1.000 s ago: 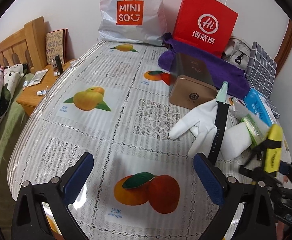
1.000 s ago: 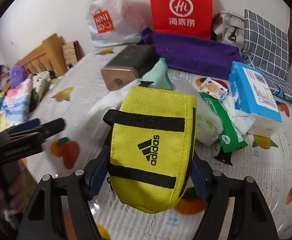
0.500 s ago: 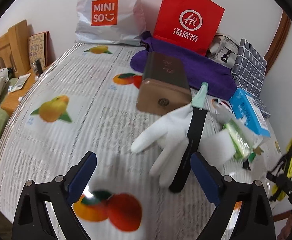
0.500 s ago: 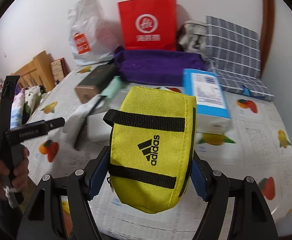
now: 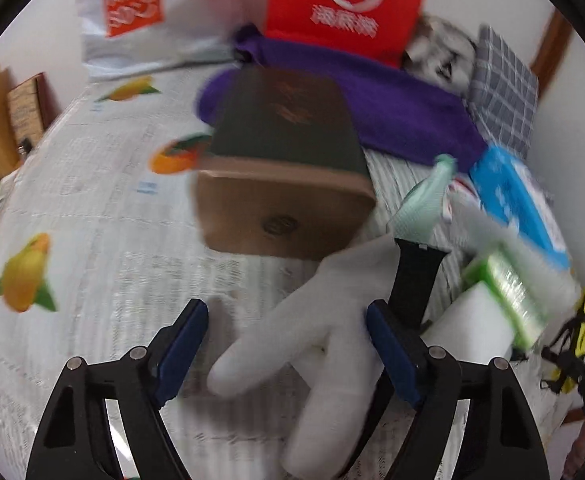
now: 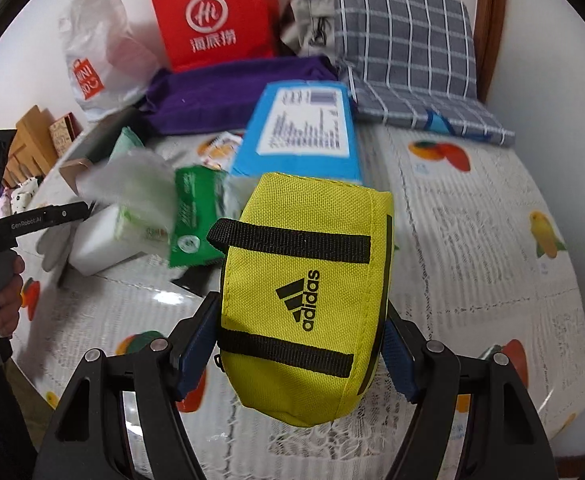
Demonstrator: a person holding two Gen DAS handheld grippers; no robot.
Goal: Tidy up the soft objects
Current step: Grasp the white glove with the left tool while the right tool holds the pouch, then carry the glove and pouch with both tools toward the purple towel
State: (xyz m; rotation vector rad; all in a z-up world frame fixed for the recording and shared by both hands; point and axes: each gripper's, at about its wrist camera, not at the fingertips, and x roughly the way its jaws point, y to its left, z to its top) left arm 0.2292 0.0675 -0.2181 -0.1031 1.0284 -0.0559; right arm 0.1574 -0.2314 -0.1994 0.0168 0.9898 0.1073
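My right gripper [image 6: 298, 344] is shut on a yellow adidas pouch [image 6: 304, 292] and holds it above the table; the pouch also shows at the far right of the left wrist view [image 5: 584, 320]. My left gripper [image 5: 286, 344] is open, its jaws on either side of a white glove [image 5: 312, 344] that lies on the tablecloth. A black watch strap [image 5: 416, 280] lies across the glove's right side. The glove is partly seen in the right wrist view [image 6: 54, 248].
A brown box [image 5: 284, 184] sits just beyond the glove. A white block [image 5: 472, 324], green wipes pack [image 6: 196, 212], blue tissue pack [image 6: 304, 128], purple cloth [image 6: 232, 92], checked pillow [image 6: 404, 48], red bag [image 6: 216, 12] and Miniso bag [image 5: 132, 4] crowd the far side.
My left gripper has moved forward and right until its jaws straddle the white glove. My right gripper has carried the yellow pouch to the right, away from the pile.
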